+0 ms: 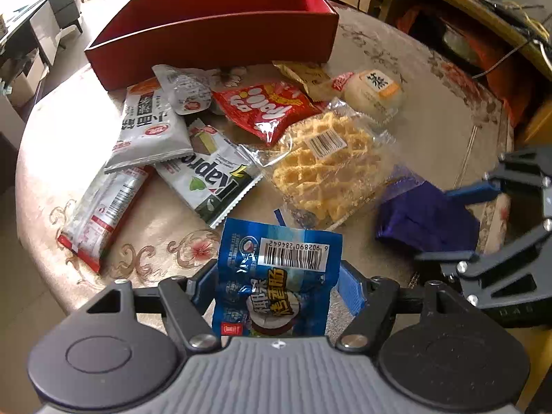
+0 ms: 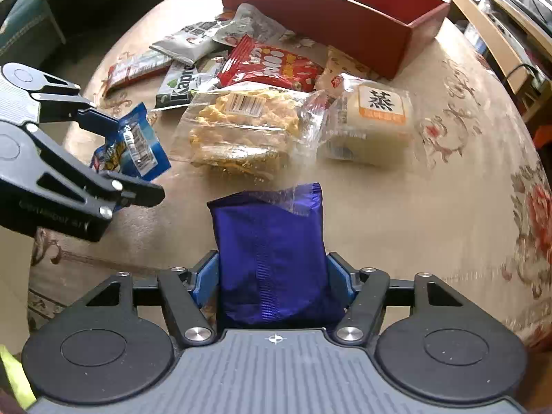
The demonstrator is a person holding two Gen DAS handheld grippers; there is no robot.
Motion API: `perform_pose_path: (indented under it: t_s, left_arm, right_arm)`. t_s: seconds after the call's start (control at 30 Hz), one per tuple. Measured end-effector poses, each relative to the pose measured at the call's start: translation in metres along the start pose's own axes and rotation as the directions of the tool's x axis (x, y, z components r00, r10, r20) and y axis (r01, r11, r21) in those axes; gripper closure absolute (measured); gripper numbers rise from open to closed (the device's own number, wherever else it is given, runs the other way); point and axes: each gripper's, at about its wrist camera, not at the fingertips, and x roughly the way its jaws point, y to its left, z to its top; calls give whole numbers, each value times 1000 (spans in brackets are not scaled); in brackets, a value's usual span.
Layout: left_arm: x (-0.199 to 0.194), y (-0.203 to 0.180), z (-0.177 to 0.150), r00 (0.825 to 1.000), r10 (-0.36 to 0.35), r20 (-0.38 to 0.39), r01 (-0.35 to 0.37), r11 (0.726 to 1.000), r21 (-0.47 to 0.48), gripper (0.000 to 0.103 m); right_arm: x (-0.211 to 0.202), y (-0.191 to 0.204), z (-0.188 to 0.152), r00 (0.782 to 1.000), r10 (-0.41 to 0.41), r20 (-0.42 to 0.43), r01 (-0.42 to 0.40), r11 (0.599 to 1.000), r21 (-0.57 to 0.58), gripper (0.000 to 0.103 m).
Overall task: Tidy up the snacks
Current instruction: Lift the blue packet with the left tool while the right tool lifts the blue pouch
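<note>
My left gripper is shut on a blue snack packet with a barcode, held above the table's near edge; it also shows in the right wrist view. My right gripper is shut on a purple snack packet, seen at the right of the left wrist view. A pile of snacks lies mid-table: a waffle pack, a red packet, a Kapro packet, a white bun pack and silver packets. A red box stands open behind them.
The round table has a beige floral cloth. A long red-and-silver packet lies at the left of the pile. Wooden shelves with cables stand behind the table on the right. A dark sofa is far left.
</note>
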Motion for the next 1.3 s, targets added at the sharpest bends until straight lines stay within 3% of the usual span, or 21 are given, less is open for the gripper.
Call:
perform_pose_path:
  t_s: [0.3,0.73,0.97,1.3]
  left_arm:
    - [-14,4,-3,998,-59,33,61,997,-53,32]
    - [-32,9,4,989,-96,114,111,985,-131,33]
    - [-43,16,25,978,-99,183,131,976,-175,33]
    - [-48,32,69,962,-77,262,135,968,-211,33]
  right_arm:
    - [-22,3,-16,999,3,33,-6,997,83,31]
    - [-56,-2,-20,985,17,170,-52,979,199,31]
    - [-67,-12,-5,968,0,252,-61,970,234,31]
    - [-71,-27,42,934,-17,357,-73,969,238,31]
